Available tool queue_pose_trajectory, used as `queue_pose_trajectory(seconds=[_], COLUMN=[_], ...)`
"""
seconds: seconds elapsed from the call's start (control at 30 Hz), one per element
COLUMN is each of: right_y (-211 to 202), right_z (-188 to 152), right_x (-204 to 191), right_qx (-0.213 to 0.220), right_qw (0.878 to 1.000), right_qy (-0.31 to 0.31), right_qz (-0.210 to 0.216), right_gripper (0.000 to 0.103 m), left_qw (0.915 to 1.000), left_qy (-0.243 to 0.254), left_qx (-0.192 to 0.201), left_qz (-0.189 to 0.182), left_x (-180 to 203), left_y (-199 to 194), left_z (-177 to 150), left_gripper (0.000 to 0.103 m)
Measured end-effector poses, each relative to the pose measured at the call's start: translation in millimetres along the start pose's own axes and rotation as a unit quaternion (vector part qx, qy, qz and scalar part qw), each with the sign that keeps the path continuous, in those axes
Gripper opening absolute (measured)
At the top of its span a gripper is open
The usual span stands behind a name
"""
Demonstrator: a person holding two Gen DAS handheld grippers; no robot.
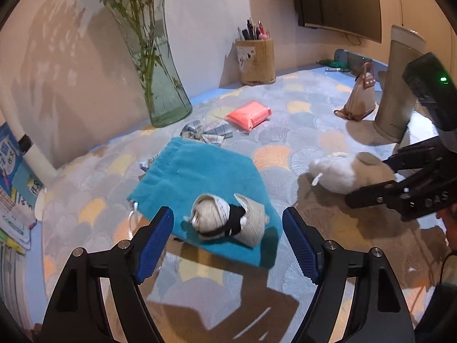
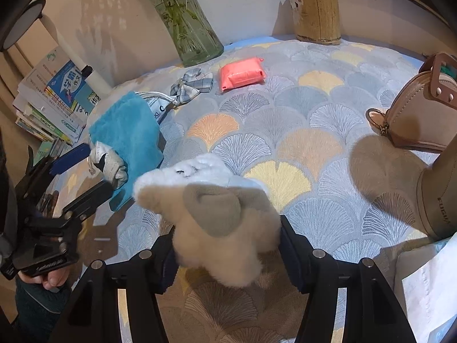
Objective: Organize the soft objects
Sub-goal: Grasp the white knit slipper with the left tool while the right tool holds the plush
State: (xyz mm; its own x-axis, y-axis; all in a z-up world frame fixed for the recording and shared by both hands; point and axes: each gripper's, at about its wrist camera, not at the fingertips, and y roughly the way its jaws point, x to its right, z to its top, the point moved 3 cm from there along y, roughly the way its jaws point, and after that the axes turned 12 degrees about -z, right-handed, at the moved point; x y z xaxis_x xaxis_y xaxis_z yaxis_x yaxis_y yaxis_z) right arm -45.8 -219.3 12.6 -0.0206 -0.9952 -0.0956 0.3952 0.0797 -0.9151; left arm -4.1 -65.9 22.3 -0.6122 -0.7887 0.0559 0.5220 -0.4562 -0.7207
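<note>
Left gripper (image 1: 228,245): jaws spread wide, blue pads clear of everything — hanging just above the rolled socks.
Rolled socks (image 1: 228,220): a cream bundle with a black band, lying on the near end of the teal pouch, touched by neither pad.
Teal pouch (image 1: 197,177): flat on the patterned cloth of the desk (image 2: 285,131), toward its left side, drawstring end nearest the vase.
Right gripper (image 2: 225,245): clamped on the plush toy, pads pressed into the fur on both sides.
Plush toy (image 2: 211,208): white and tan, held at the desk's middle, right of the pouch.
Far edge: glass vase (image 1: 160,85), pen holder (image 1: 257,60) — the plaid bow (image 1: 208,133) and pink packet (image 1: 250,114) lie before them.
</note>
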Motion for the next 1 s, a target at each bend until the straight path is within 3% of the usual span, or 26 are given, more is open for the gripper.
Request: queue_pose_trajectory(seconds=[0.1,0.2,0.43,0.67,0.73,0.87,1.0], right_y=[0,0,-11,-10,-15,-18,-27], right_z=[0,-1,-6,-22,-29,-46,-62], right_x=[0,-1,-11,-24,-27,-27,-28], right_qx=[0.003,0.005,0.018,-0.015,-0.016,-0.035,-0.031], right_qw=[1.000,1.000,0.999,0.999,0.998,0.998,0.998], right_qy=[-0.001,-0.005,-0.022,-0.044,-0.051,-0.050,-0.059], right_qz=[0.000,-0.003,-0.014,-0.019,-0.023,-0.018,-0.014], right_gripper=[0.059,0.059,0.060,0.065,0.068,0.088,0.088], left_qw=[0.9998,0.9997,0.9971,0.9927,0.9916,0.9897,0.9889], left_qy=[-0.012,-0.014,-0.042,-0.093,-0.107,-0.120,-0.122], left_qx=[-0.016,-0.010,0.033,-0.015,-0.030,-0.049,-0.053], left_qz=[-0.001,-0.018,-0.054,-0.076,-0.067,-0.062,-0.066], left_x=[-6,-4,13,22,22,23,28], left_y=[10,4,-44,-41,-35,-34,-44], left_z=[-3,-7,-19,-62,-71,-80,-92], left_gripper=[0.051,0.049,0.049,0.049,0.053,0.069,0.071])
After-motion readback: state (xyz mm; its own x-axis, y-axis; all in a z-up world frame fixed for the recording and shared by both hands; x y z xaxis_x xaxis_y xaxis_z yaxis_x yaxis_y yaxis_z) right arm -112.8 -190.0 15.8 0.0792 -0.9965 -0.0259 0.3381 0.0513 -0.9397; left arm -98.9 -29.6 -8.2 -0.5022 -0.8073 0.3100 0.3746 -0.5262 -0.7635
